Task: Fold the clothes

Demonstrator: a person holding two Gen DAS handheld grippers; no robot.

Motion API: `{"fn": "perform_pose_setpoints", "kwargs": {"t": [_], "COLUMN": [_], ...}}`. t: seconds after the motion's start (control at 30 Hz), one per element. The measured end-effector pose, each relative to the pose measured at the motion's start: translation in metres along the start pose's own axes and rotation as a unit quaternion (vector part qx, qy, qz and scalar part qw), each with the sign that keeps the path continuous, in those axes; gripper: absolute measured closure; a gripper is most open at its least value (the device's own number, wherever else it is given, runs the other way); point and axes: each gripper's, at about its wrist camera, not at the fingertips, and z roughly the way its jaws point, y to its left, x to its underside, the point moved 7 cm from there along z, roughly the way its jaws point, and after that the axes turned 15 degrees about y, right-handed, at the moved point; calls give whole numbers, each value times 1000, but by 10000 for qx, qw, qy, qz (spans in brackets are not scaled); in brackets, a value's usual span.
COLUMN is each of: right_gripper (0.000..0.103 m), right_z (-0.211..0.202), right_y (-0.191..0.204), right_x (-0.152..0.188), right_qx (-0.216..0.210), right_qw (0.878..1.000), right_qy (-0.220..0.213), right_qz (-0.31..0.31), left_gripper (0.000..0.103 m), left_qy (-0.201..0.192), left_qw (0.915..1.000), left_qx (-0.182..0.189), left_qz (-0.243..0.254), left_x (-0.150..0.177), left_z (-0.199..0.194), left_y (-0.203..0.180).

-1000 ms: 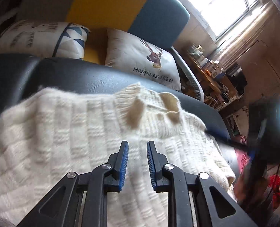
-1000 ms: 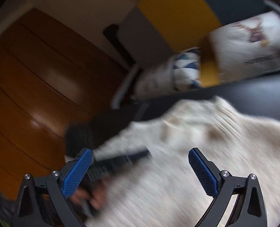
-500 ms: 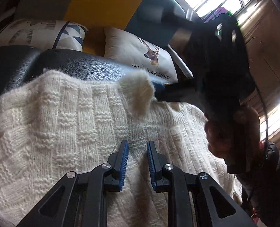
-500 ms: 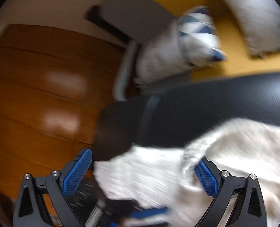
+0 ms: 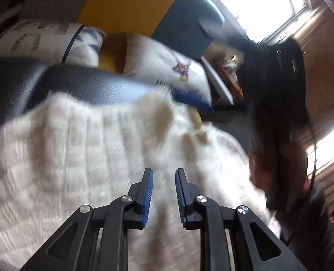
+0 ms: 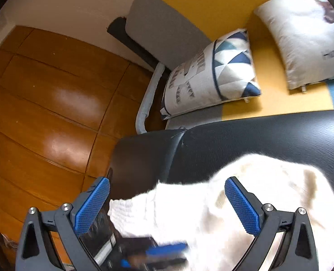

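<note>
Sweater [image 5: 76,158], cream knit, lies spread on the black padded bench [image 6: 257,140], its collar end toward the cushions [image 6: 212,79]. Left gripper [image 5: 164,189] hovers over it, narrowly parted, grasping nothing. Right gripper [image 6: 167,205] is spread wide above the sweater's edge.

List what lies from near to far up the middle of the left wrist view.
Left gripper → white knit sweater → black leather surface → deer-print cushion → yellow and teal backrest.
</note>
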Motion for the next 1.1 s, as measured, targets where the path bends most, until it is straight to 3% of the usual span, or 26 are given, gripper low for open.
{"fn": "perform_pose_setpoints", "kwargs": {"t": [0.13, 0.27, 0.47, 0.6, 0.73, 0.83, 1.1], "right_gripper": [0, 0, 0, 0, 0, 0, 0], "right_z": [-23, -25, -34, -53, -79, -89, -75], "right_y": [-12, -49, -54, -35, -11, 5, 15], "right_x": [34, 49, 52, 67, 115, 166, 281], "right_qx": [486, 1371, 1380, 1377, 1253, 1226, 1525], "right_qw": [9987, 9893, 9898, 9899, 9916, 9922, 9877], "right_qy": [99, 213, -49, -184, -300, -199, 129], "right_qz": [131, 456, 358, 288, 138, 105, 316], "left_gripper": [84, 84, 86, 83, 82, 82, 82], "left_qy": [-75, 81, -24, -44, -166, -112, -85], "left_qw": [9993, 9968, 9966, 9965, 9984, 9993, 9980], "left_qx": [-261, -790, -808, -705, -456, -189, -184], "left_qz": [242, -54, -183, -456, -292, -305, -599], "left_x": [-31, -57, -54, -43, -3, 46, 161], "left_z": [7, 32, 37, 17, -14, -34, -70], "left_y": [-11, 9, 16, 6, -19, -36, -43]}}
